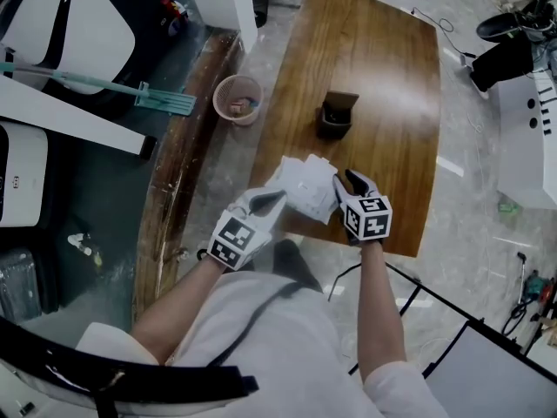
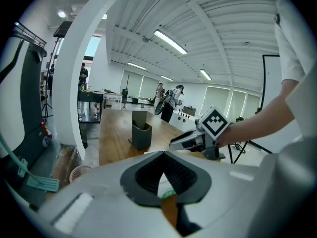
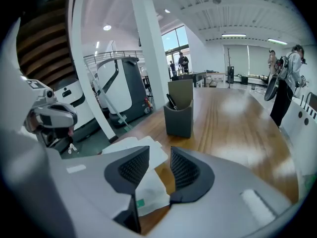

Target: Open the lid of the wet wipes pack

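Observation:
The white wet wipes pack (image 1: 305,185) is held just above the near end of the wooden table (image 1: 383,85). My left gripper (image 1: 277,197) meets it from the left. In the left gripper view the jaws (image 2: 163,155) touch at their tips, shut on the pack's edge (image 2: 166,187), where a small green mark shows. My right gripper (image 1: 348,179) is at the pack's right side. Seen from the right gripper view, its jaws (image 3: 159,155) stand apart. A corner of the pack (image 3: 148,195) lies in the gap, and the pads do not press on it.
A dark grey holder (image 1: 337,116) stands mid-table beyond the pack. On the floor to the left are a pink bin (image 1: 238,100) and a teal mop (image 1: 165,98). White machines stand along the left. A cable and equipment lie on the floor at the right.

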Tool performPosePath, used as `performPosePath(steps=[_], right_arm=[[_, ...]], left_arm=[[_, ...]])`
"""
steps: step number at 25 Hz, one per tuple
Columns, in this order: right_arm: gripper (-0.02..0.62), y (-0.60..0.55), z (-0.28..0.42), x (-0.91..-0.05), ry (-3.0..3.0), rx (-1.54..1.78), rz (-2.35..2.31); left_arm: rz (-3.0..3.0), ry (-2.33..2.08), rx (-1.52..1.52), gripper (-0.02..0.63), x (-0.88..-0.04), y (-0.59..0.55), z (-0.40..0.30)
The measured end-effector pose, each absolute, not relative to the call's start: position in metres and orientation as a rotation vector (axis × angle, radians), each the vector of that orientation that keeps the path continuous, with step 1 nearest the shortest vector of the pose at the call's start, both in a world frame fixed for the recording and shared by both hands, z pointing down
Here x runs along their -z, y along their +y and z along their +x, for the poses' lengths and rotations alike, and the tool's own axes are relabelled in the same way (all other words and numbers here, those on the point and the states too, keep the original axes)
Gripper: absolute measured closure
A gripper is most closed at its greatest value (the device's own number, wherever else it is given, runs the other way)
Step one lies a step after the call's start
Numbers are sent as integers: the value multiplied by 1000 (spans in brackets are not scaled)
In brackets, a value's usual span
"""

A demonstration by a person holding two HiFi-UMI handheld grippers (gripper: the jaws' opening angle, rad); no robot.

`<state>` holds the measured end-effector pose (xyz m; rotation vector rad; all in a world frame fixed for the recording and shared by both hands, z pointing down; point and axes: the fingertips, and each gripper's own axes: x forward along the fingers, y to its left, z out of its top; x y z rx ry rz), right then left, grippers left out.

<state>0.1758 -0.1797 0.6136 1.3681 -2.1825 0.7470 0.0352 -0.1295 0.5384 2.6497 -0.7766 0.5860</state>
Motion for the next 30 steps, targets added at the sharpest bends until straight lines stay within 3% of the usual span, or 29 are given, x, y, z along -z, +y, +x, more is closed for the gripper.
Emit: performPosePath(steps=[10,30], right_arm=[[566,-143,149,-553,-2272,-718,1550],[588,-60,114,-411,-2379,-380,1865]], left_arm=[[2763,-722,-498,601,-498,-148,27],[2937,-502,-303,601,-415,-122,27]])
